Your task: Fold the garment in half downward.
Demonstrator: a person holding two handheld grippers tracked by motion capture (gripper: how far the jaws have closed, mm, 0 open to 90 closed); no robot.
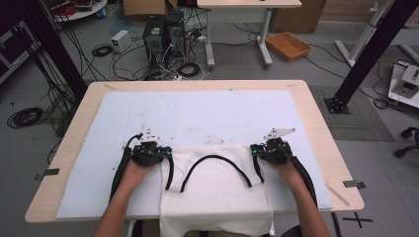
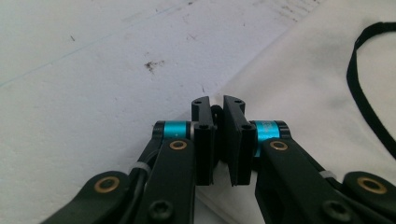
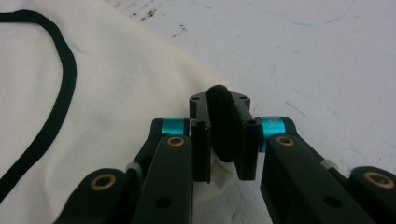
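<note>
A white sleeveless top (image 1: 217, 192) with black trim lies flat on the white mat (image 1: 197, 113), its lower part hanging over the table's near edge. My left gripper (image 1: 165, 154) is shut on the top's left shoulder corner. In the left gripper view the jaws (image 2: 218, 109) pinch a bit of black trim at the edge of the white cloth (image 2: 317, 93). My right gripper (image 1: 254, 150) is shut on the right shoulder corner. A thick fold of black trim (image 3: 219, 116) sits clamped between its jaws (image 3: 219, 100), with the cloth (image 3: 116, 84) spreading to the left.
The mat covers most of the wooden table (image 1: 316, 123). Beyond the far edge, computer towers (image 1: 163, 34), cables and an orange tray (image 1: 287, 45) stand on the floor. Black frame posts (image 1: 368, 54) rise at both sides.
</note>
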